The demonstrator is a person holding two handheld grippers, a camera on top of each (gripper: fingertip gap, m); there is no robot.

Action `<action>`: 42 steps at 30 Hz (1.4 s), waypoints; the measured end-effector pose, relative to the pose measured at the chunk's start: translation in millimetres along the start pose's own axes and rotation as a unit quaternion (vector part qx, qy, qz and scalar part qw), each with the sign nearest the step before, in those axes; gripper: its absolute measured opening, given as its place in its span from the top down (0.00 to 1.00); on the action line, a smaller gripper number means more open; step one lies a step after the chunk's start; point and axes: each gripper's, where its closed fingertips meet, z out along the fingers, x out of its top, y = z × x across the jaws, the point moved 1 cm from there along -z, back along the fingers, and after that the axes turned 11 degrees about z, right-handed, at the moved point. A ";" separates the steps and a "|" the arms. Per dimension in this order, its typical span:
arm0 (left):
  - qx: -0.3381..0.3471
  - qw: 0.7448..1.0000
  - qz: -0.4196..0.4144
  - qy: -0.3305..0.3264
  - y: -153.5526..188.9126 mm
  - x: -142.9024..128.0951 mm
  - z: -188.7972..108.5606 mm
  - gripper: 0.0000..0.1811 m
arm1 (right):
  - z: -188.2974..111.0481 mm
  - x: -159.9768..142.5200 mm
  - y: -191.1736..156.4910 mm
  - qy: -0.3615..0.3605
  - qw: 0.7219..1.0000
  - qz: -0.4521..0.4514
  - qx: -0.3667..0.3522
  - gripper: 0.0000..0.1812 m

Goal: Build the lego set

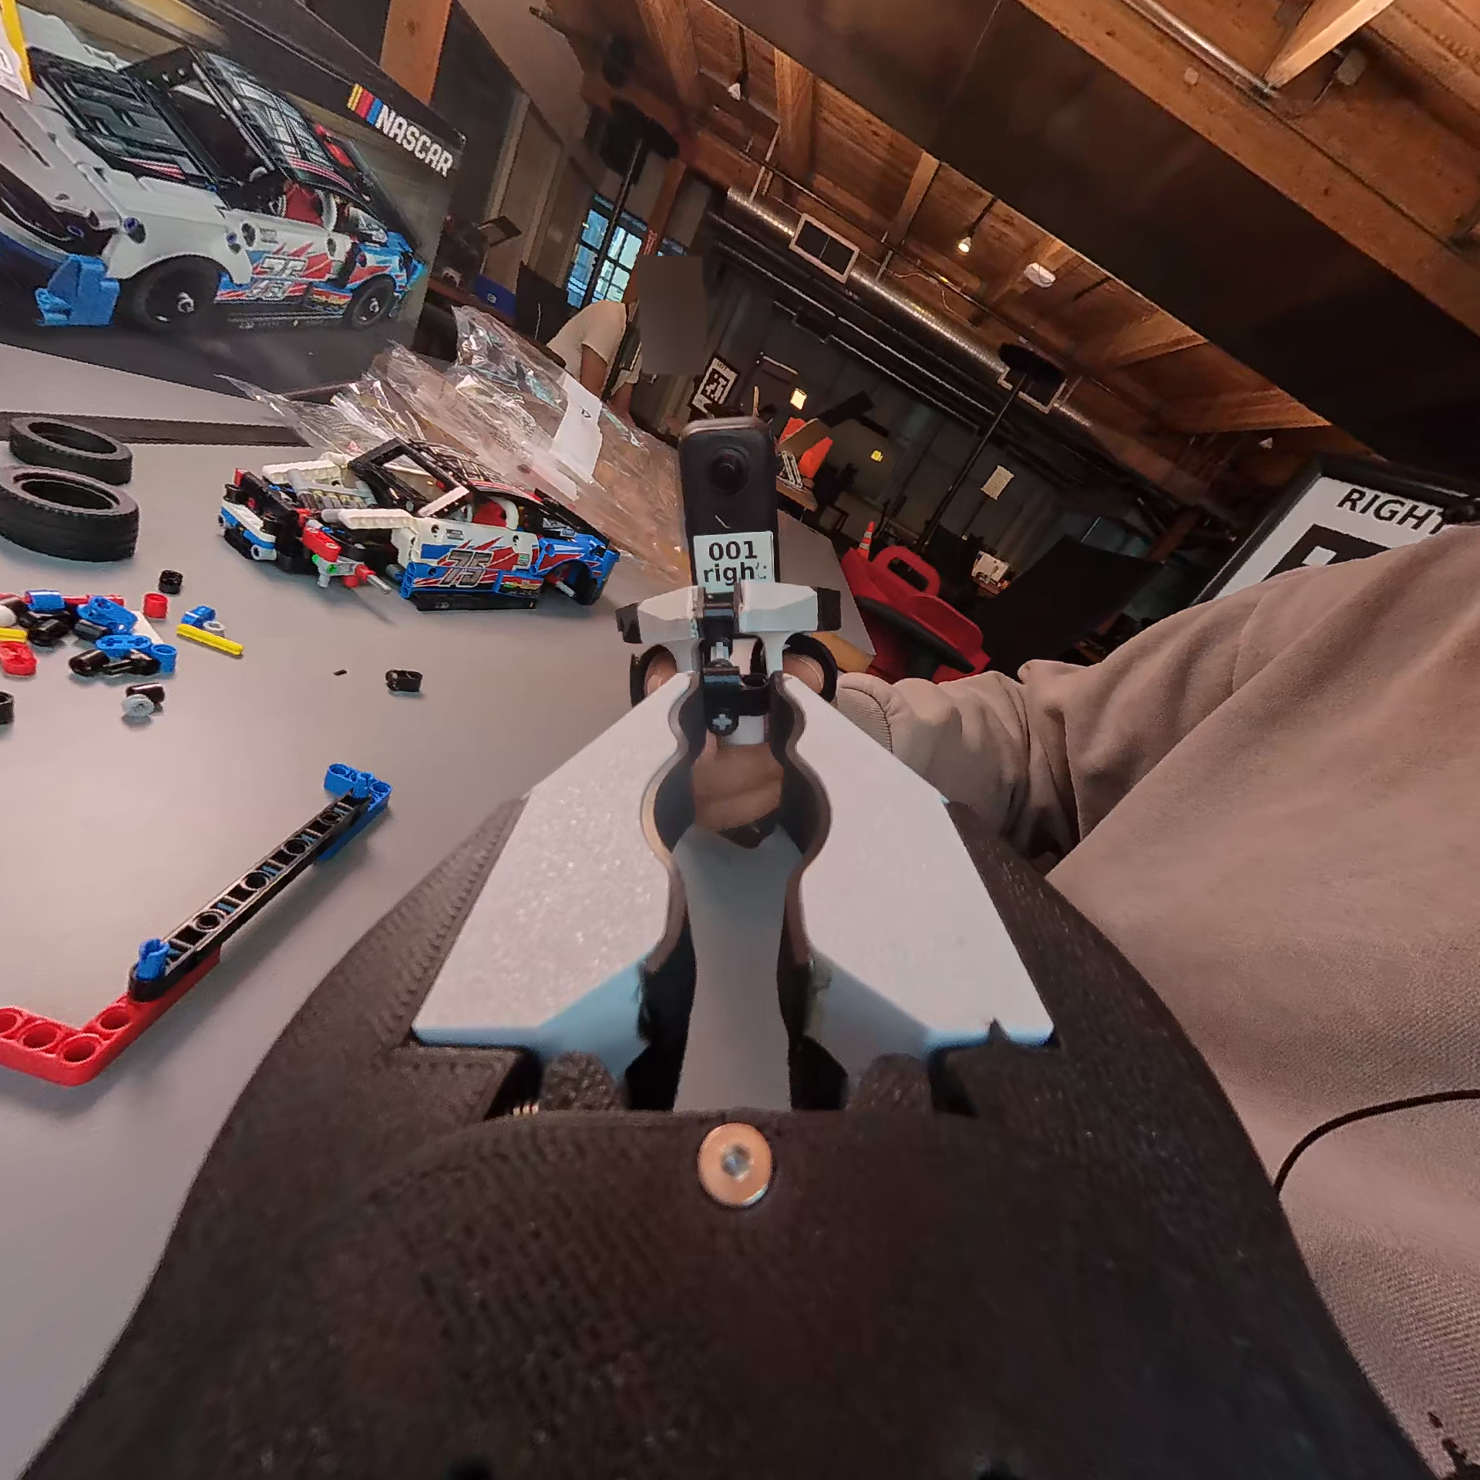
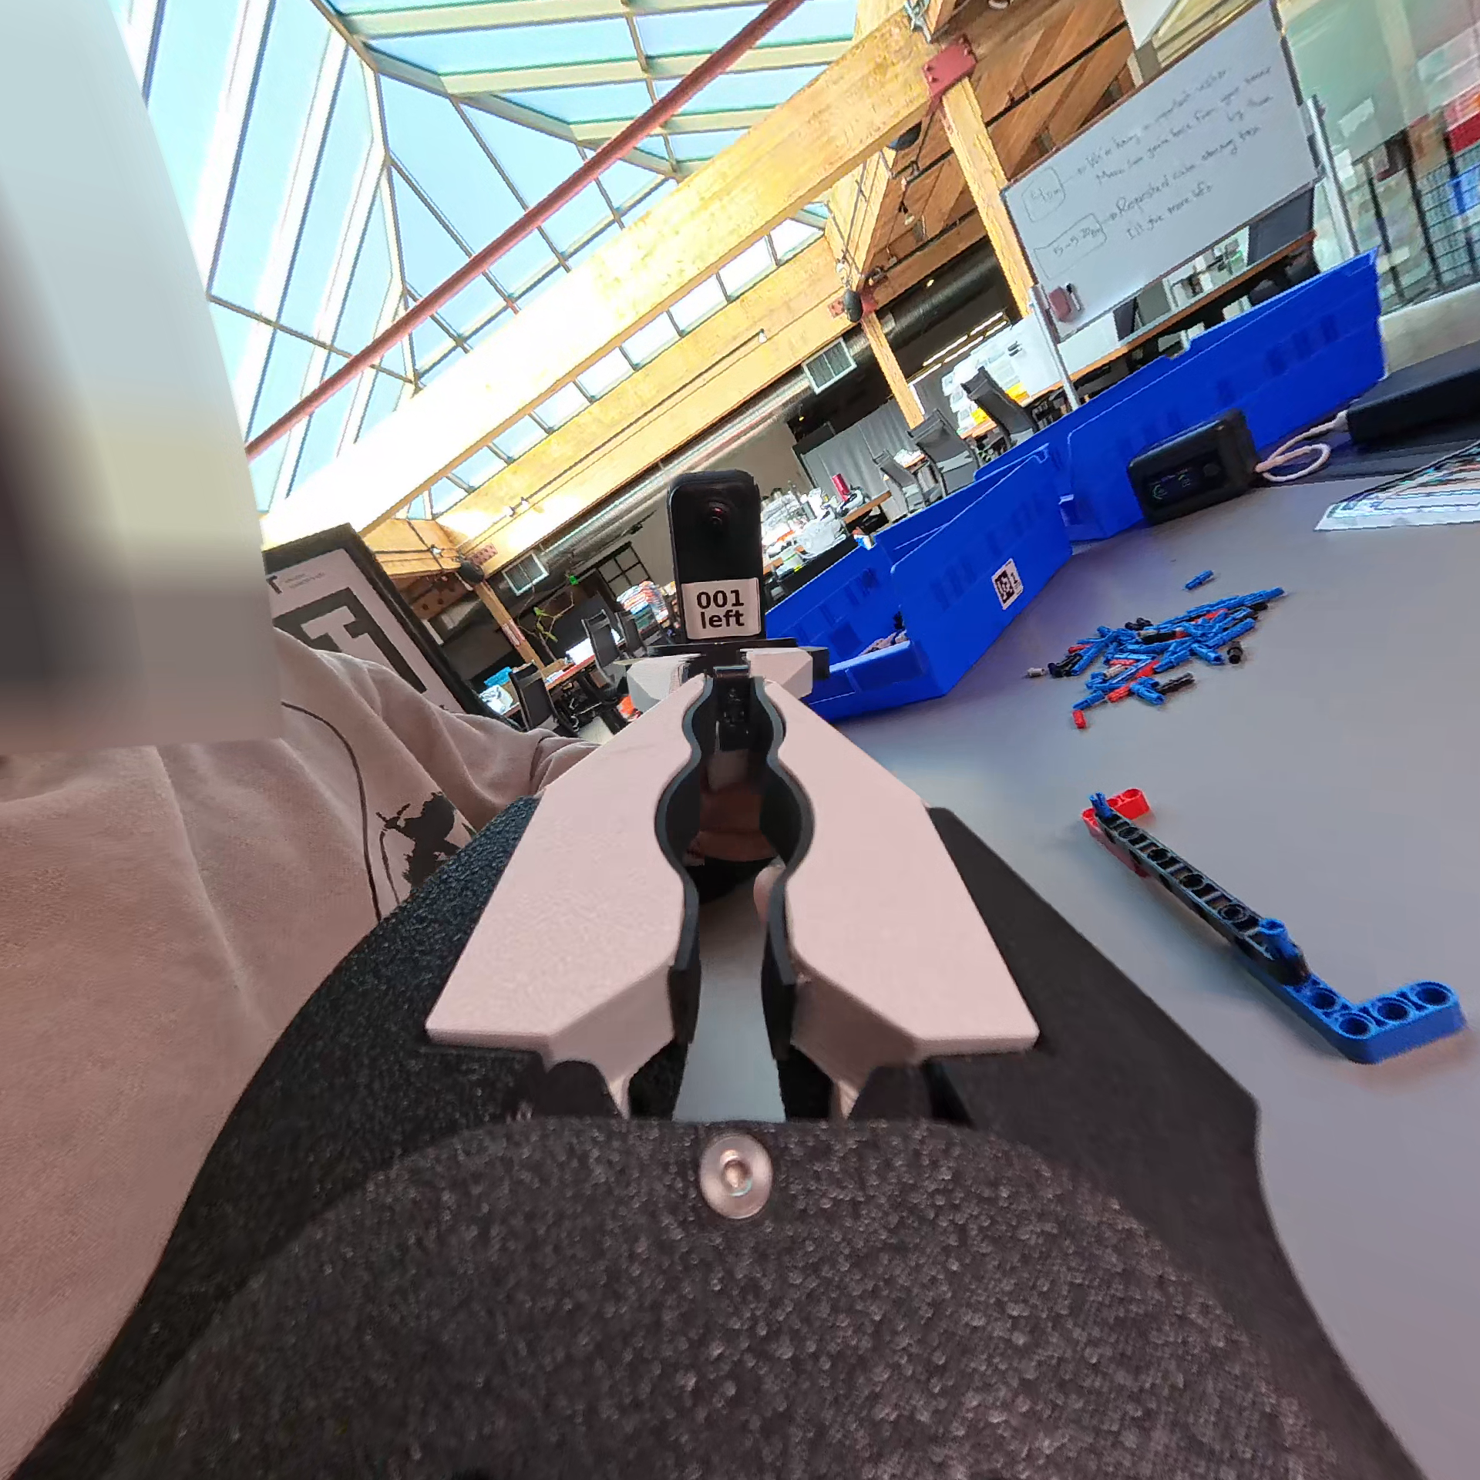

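Your left fingers (image 1: 577, 865) and right fingers (image 2: 873, 881) both pinch the black piece (image 1: 733, 705). Left view alone shows the printed box (image 1: 200, 160) at 10 o'clock.

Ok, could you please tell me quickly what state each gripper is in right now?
Left gripper: jaws closed on a small black Lego piece.
Right gripper: jaws closed on the same piece, it seems.
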 end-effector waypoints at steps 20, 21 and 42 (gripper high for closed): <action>-0.015 0.996 0.090 0.016 14.3 15.6 -0.9 0.86 | 0.0 12.3 -21.7 0.045 0.998 -0.019 0.043 0.97; -0.013 0.995 0.096 0.014 13.5 16.2 -2.4 0.87 | -1.6 14.1 -21.6 0.048 0.998 -0.020 0.043 0.97; -0.025 0.998 0.049 -0.022 5.3 10.3 -10.5 1.00 | -4.0 6.3 -17.4 0.006 0.998 -0.051 0.023 0.97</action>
